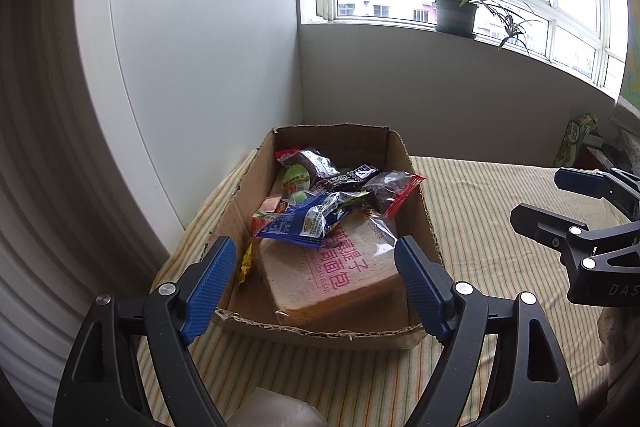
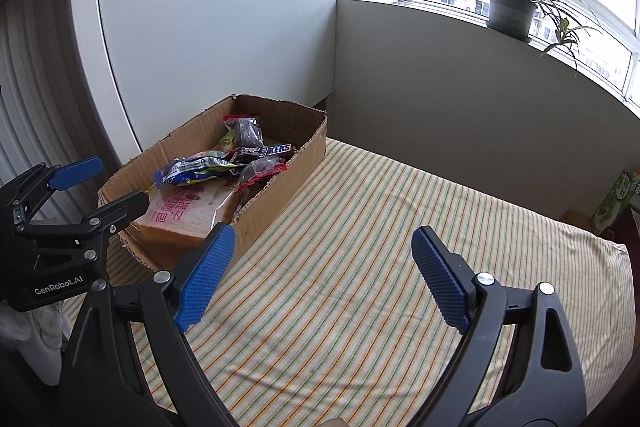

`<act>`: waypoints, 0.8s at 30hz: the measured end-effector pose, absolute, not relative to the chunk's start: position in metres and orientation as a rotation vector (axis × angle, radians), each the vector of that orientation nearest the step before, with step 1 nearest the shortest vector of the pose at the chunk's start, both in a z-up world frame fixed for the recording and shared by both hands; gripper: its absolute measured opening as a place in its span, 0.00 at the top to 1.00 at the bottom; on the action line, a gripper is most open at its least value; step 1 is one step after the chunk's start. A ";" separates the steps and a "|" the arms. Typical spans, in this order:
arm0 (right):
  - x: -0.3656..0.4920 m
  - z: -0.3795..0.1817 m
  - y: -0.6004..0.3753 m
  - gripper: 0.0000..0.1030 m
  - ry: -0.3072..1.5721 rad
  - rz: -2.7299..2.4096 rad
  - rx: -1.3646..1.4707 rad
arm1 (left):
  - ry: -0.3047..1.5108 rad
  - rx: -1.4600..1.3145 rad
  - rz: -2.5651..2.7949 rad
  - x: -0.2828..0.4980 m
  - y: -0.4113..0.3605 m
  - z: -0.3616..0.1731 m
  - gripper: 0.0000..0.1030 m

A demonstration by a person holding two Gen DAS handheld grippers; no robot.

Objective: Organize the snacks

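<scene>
Both grippers are empty right now. The left gripper (image 1: 316,263) has its blue pads spread wide, hanging over the near end of the cardboard box (image 1: 420,223), with nothing pinched between them and neither pad touching the box or anything in it as far as I can see; the jaws frame the bread pack from above. The right gripper (image 2: 324,263) is also wide open and holding nothing, its pads floating above the bare striped cloth (image 2: 400,211) to the right of the box, with its left pad near the box's outer wall but apart from it. All the snacks sit inside the box, which is on the striped cloth, pushed up near a white panel (image 1: 192,47) in the corner. At the bottom is a big wrapped sliced bread pack (image 1: 348,275) with pink lettering, and piled over its far end are a blue wrapper (image 1: 296,223), a dark Snickers bar (image 2: 276,150), a clear bag with red edges (image 1: 394,189) holding something dark, another of those further back (image 1: 316,159), and a round green-lidded cup (image 1: 295,177). A bit of yellow wrapper (image 1: 245,263) pokes out along the left wall. Behind it all, a potted plant (image 1: 456,11) stands on the window sill.
</scene>
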State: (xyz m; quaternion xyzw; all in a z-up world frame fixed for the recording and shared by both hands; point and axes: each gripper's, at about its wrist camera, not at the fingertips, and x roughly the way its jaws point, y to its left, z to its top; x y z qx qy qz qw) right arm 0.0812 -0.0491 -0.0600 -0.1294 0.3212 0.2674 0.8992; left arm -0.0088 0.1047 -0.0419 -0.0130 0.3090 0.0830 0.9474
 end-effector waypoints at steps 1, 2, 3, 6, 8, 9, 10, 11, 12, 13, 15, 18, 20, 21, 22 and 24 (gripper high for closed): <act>0.081 -0.060 -0.049 0.10 0.666 0.554 -0.270 | 0.628 -0.029 0.167 -0.009 0.105 -0.041 0.21; 0.081 -0.061 -0.049 0.10 0.667 0.554 -0.271 | 0.626 -0.029 0.166 -0.009 0.105 -0.041 0.21; 0.081 -0.061 -0.049 0.10 0.669 0.553 -0.272 | 0.626 -0.029 0.164 -0.009 0.105 -0.041 0.21; 0.082 -0.061 -0.050 0.10 0.670 0.548 -0.271 | 0.627 -0.028 0.161 -0.009 0.103 -0.041 0.21; 0.081 -0.061 -0.051 0.10 0.668 0.548 -0.269 | 0.626 -0.026 0.160 -0.009 0.103 -0.041 0.21; 0.081 -0.060 -0.051 0.10 0.668 0.547 -0.268 | 0.627 -0.025 0.159 -0.009 0.102 -0.041 0.21; 0.081 -0.061 -0.051 0.10 0.668 0.546 -0.269 | 0.627 -0.025 0.158 -0.009 0.102 -0.041 0.21; 0.081 -0.061 -0.051 0.10 0.668 0.544 -0.269 | 0.627 -0.025 0.158 -0.009 0.102 -0.041 0.21; 0.081 -0.061 -0.052 0.10 0.669 0.544 -0.269 | 0.627 -0.025 0.158 -0.009 0.102 -0.041 0.21; 0.081 -0.061 -0.052 0.10 0.669 0.544 -0.268 | 0.627 -0.025 0.158 -0.009 0.102 -0.041 0.21; 0.081 -0.061 -0.053 0.10 0.668 0.541 -0.268 | 0.626 -0.025 0.158 -0.009 0.102 -0.041 0.21; 0.081 -0.061 -0.053 0.10 0.669 0.537 -0.267 | 0.626 -0.025 0.158 -0.009 0.102 -0.041 0.21; 0.081 -0.061 -0.053 0.10 0.669 0.536 -0.269 | 0.626 -0.026 0.157 -0.009 0.101 -0.040 0.21; 0.081 -0.061 -0.053 0.10 0.669 0.535 -0.269 | 0.625 -0.028 0.156 -0.010 0.101 -0.040 0.21; 0.081 -0.061 -0.053 0.10 0.669 0.536 -0.269 | 0.623 -0.030 0.157 -0.010 0.101 -0.040 0.21; 0.080 -0.061 -0.053 0.10 0.667 0.536 -0.270 | 0.621 -0.029 0.156 -0.011 0.101 -0.039 0.21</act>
